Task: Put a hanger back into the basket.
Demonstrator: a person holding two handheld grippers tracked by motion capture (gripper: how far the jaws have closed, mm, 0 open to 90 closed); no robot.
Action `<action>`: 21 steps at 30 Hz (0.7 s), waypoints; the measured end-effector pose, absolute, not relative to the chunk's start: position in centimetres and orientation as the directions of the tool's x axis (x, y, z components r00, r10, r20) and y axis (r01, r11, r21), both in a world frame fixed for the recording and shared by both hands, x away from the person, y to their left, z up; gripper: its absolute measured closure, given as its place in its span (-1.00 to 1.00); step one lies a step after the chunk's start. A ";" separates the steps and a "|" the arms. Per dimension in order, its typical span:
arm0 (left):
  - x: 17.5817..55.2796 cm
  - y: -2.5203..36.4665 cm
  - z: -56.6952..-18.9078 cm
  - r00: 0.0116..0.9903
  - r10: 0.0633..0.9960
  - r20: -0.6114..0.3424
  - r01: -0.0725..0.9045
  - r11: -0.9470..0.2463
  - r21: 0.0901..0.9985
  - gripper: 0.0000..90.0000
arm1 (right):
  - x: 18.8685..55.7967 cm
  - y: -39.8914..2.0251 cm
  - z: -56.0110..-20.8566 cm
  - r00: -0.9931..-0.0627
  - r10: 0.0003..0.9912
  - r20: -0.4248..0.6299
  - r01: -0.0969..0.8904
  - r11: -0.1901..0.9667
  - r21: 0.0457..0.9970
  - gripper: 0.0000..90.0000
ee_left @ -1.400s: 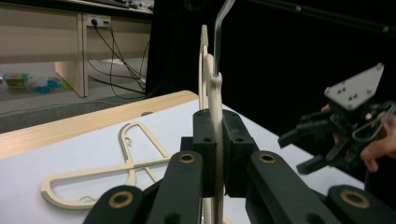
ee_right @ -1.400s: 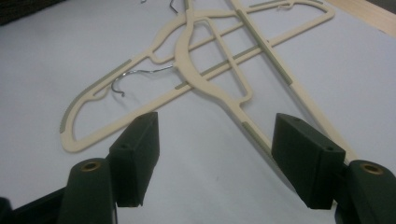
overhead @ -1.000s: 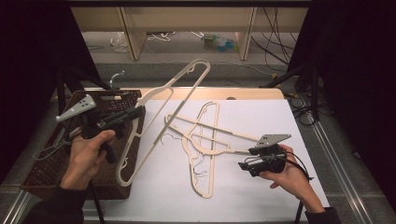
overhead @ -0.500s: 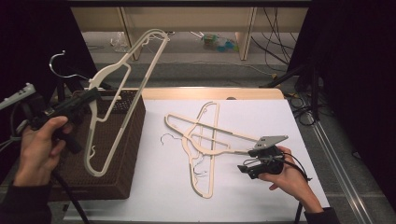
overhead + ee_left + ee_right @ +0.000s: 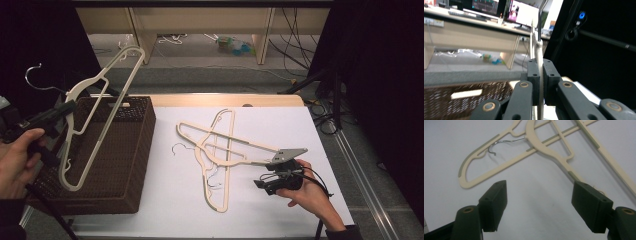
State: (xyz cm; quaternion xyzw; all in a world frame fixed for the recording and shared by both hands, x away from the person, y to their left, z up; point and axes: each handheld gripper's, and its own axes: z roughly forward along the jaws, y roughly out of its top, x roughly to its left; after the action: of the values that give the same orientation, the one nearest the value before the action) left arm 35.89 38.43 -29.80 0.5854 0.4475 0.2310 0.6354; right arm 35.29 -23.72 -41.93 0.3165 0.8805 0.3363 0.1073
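Note:
My left gripper (image 5: 70,106) is shut on a cream plastic hanger (image 5: 111,116), which hangs tilted over the brown wicker basket (image 5: 135,150) at the left. In the left gripper view the hanger's thin edge (image 5: 539,47) is pinched between the pads of this gripper (image 5: 539,72). Two more cream hangers (image 5: 220,155) lie crossed on the white table cover. My right gripper (image 5: 260,184) rests low by their right side. Its jaws (image 5: 540,195) have just been opening and stand wide, with nothing between them. One lying hanger (image 5: 499,167) with its wire hook is ahead of them, and the other (image 5: 554,152) crosses it.
The white cover (image 5: 175,200) has bare room between the basket and the lying hangers. A wooden desk frame (image 5: 200,20) and cables stand beyond the table's far edge. Dark curtains close off both sides.
My left hand has carried the hanger leftward, from over the table's left part to above the basket. The right hand has stayed in place by the lying hangers.

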 end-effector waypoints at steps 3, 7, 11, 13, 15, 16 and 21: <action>36.2 39.4 -30.8 0.483 0.831 -0.274 0.266 0.159 0.951 0.91 | 35.2 -23.7 -42.0 -0.767 0.642 0.018 0.486 0.563 0.668 -0.43; 36.4 40.2 -31.7 0.504 0.831 -0.236 0.288 0.096 0.953 0.91 | 35.1 -23.8 -42.0 -0.755 0.655 0.010 0.482 0.545 0.685 -0.43; 36.7 40.5 -32.6 0.526 0.823 -0.213 0.320 0.041 0.946 0.91 | 35.0 -23.9 -42.0 -0.747 0.664 0.013 0.484 0.531 0.696 -0.44; 37.0 40.7 -32.9 0.535 0.816 -0.219 0.323 0.042 0.946 0.91 | 34.9 -24.0 -42.0 -0.757 0.654 0.014 0.482 0.544 0.687 -0.44; 37.2 40.8 -32.9 0.532 0.818 -0.221 0.333 0.038 0.942 0.91 | 34.8 -24.0 -42.1 -0.751 0.659 0.026 0.495 0.536 0.684 -0.44; 37.4 40.9 -33.0 0.533 0.817 -0.220 0.336 0.035 0.941 0.91 | 34.7 -24.0 -42.1 -0.753 0.657 0.029 0.498 0.541 0.678 -0.44; 38.3 41.6 -33.6 0.517 0.828 -0.217 0.366 0.016 0.930 0.91 | 34.6 -24.0 -42.2 -0.754 0.657 0.032 0.499 0.540 0.678 -0.44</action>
State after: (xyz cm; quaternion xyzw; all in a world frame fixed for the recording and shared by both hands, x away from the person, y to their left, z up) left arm 38.29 41.56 -33.57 0.6702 0.4455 0.2076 0.5561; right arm 34.64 -24.00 -42.19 0.3320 0.8701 0.3459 0.1138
